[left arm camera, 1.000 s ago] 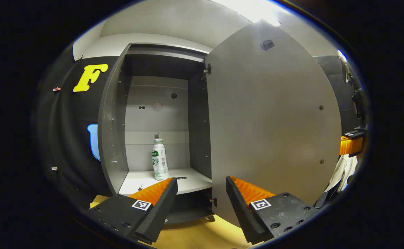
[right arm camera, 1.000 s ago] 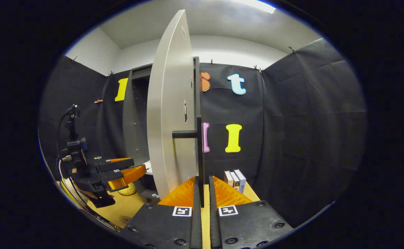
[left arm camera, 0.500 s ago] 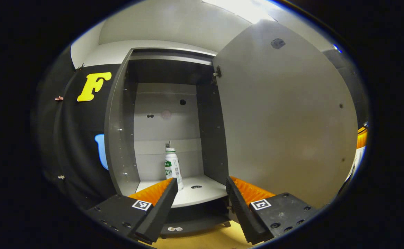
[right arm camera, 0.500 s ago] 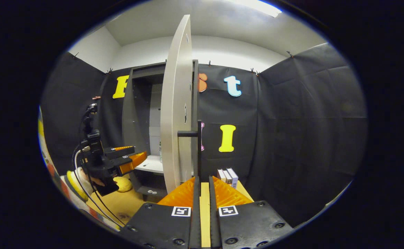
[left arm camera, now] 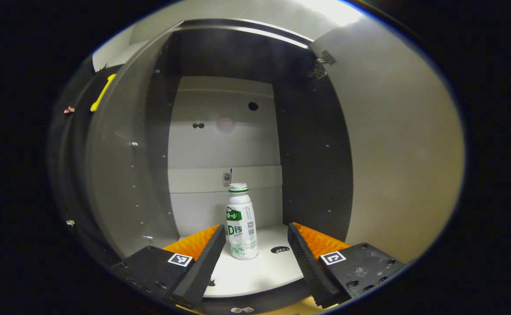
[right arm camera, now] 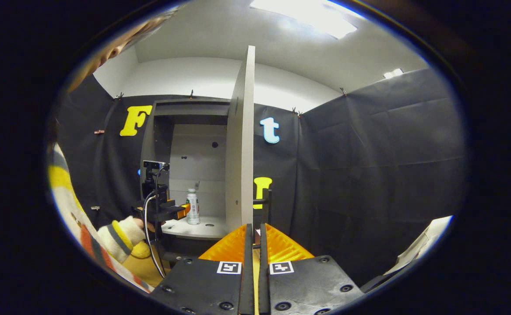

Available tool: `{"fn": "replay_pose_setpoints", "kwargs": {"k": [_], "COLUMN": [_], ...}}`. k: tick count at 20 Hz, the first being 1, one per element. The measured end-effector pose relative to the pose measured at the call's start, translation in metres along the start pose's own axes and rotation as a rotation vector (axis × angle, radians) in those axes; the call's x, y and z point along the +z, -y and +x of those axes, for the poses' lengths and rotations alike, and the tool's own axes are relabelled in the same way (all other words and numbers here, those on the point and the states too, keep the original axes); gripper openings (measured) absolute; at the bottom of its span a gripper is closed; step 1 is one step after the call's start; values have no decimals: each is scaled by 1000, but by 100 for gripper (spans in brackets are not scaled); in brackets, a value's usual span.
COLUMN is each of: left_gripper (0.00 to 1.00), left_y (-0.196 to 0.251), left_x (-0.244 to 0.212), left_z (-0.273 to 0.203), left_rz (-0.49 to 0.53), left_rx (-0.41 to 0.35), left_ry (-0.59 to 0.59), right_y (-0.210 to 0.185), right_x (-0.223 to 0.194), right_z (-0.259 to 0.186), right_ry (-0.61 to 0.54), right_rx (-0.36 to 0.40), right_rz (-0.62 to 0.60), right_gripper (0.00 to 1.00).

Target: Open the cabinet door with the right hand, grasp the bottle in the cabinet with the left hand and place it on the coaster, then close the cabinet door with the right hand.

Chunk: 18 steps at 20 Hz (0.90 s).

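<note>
**Now: door open, bottle not yet grasped**

Left gripper view: our left gripper (left arm camera: 255,245) is spread wide; the bottle (left arm camera: 241,223) stands upright between its fingers, untouched.

Right gripper view: our right gripper (right arm camera: 252,238) is nearly closed, empty; the door (right arm camera: 239,144) stands open. Grasp, coaster placement and closing remain.

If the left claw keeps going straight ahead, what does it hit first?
Most likely the white bottle, upright on the cabinet shelf between the open left claw fingers' line; depth is uncertain.

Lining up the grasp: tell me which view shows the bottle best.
The left gripper view: the bottle stands upright, large, between the open fingers. The right gripper view shows it small and distant on the cabinet shelf.
</note>
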<state>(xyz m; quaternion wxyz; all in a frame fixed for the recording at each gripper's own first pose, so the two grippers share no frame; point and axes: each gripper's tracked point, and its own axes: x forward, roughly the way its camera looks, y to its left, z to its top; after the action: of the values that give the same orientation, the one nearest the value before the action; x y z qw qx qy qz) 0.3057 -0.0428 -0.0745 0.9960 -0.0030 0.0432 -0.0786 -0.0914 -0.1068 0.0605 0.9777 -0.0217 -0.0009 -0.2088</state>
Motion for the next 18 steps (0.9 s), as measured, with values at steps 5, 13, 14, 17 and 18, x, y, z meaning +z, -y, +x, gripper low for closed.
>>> {"fn": "replay_pose_setpoints", "kwargs": {"k": [5, 13, 14, 17, 18], "left_gripper": [90, 91, 90, 81, 74], "left_y": [-30, -33, -30, -28, -25], "left_x": [-14, -39, -42, -44, -40], "left_z": [56, 124, 130, 135, 128], "left_rz": [77, 42, 49, 79, 74], "left_rx": [9, 0, -9, -20, -36], "left_ry": [-4, -51, -62, -65, -60], "right_y": [-3, -5, -3, -4, -3], "right_x": [13, 24, 24, 19, 19], "right_z": [-7, -4, -4, 2, 2], "right_ry": [37, 36, 33, 14, 13], "right_rx": [-120, -210, -221, -223, -221], "right_rz": [-52, -66, -65, -70, -78], "right_gripper": [8, 9, 9, 9, 9]}}
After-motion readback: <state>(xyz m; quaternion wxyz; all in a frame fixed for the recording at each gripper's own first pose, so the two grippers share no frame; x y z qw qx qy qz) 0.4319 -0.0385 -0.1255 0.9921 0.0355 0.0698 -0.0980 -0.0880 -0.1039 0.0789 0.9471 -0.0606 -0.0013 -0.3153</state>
